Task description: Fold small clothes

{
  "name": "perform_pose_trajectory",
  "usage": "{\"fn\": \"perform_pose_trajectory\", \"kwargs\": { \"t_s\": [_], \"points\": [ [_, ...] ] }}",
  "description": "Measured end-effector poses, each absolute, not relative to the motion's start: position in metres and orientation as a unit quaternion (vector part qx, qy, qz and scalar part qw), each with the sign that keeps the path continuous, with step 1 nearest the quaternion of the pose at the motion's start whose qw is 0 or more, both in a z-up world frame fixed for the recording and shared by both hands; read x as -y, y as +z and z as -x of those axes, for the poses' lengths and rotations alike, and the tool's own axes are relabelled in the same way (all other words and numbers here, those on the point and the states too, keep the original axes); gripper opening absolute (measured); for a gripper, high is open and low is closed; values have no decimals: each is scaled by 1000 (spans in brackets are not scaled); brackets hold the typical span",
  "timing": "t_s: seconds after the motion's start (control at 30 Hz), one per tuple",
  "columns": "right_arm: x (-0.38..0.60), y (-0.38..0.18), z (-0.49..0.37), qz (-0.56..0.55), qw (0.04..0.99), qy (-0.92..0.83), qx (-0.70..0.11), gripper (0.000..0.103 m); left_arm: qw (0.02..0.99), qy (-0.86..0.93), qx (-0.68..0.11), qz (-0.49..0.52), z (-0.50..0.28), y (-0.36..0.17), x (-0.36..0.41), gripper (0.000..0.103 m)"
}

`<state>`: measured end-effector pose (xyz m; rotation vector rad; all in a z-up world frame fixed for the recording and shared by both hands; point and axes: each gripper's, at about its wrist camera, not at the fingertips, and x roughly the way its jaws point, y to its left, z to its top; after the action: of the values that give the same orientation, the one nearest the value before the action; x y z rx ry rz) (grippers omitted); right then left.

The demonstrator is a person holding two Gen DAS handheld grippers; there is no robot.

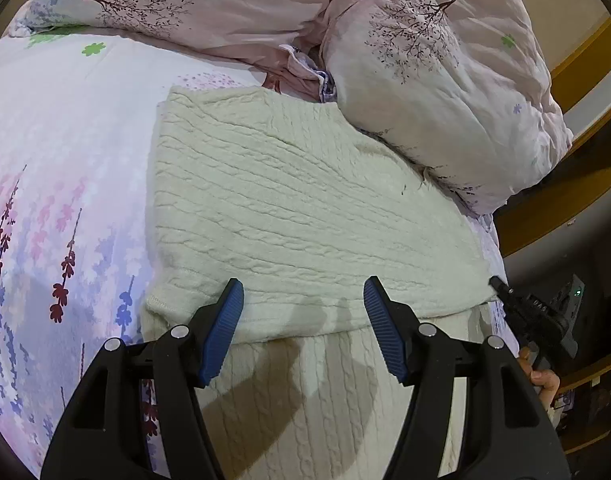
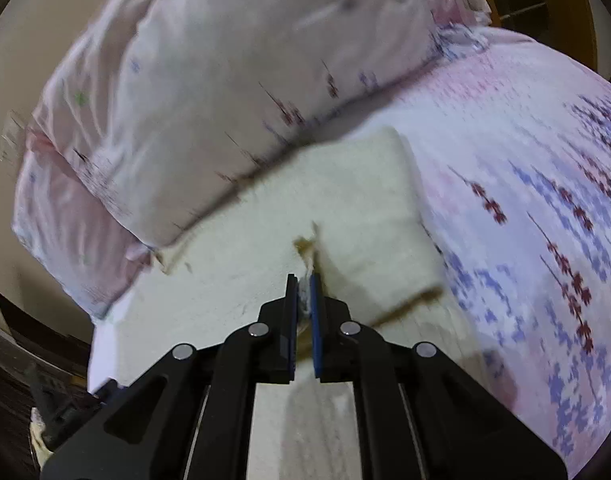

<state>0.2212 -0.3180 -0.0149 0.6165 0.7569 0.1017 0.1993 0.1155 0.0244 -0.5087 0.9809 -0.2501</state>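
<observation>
Nearest in the left wrist view, the left gripper (image 1: 303, 292) hangs over the near part of a cream cable-knit sweater (image 1: 289, 208), its jaws spread moderately wide with nothing between them; its blue pads (image 1: 225, 328) do not press on the knit. Just beyond its tips runs the edge of a folded-over layer of the sweater, lying flat on the layer beneath.

In the right wrist view, the right gripper (image 2: 304, 280) has its jaws drawn almost together, and a thin pinch of the sweater's (image 2: 345, 200) fabric rises between the tips; that view is blurred. From the left camera, the right gripper (image 1: 505, 288) sits at the sweater's right edge.

The sweater lies on a floral bedsheet (image 1: 65, 160). Beyond it, a pink floral duvet (image 1: 445, 80) is bunched against its far edge.
</observation>
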Motion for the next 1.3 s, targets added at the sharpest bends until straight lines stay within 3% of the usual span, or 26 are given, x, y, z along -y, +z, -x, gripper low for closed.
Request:
{"fn": "perform_pose_trajectory", "kwargs": {
  "t_s": [0.23, 0.33, 0.4, 0.5, 0.83, 1.2, 1.3],
  "points": [
    [313, -31, -227, -270, 875, 25, -400, 6, 846, -123, -460, 240, -194, 27, -116, 64],
    [317, -24, -217, -271, 871, 56, -405, 22, 845, -133, -457, 244, -180, 33, -119, 64],
    [324, -16, -200, -265, 876, 79, -395, 46, 848, -141, -451, 239, -163, 38, -125, 64],
    [337, -9, -175, -249, 881, 100, -389, 50, 851, -147, -444, 239, -131, 42, -138, 64],
    [388, -31, -85, -250, 862, 128, -422, 49, 845, -144, -435, 276, -34, 29, -163, 62],
    [395, -59, -34, -291, 821, 187, -454, 27, 825, -188, -417, 331, 26, 13, -145, 55],
    [392, -60, -26, -295, 815, 205, -454, 25, 822, -197, -414, 338, 37, 11, -138, 55]
  ]
}}
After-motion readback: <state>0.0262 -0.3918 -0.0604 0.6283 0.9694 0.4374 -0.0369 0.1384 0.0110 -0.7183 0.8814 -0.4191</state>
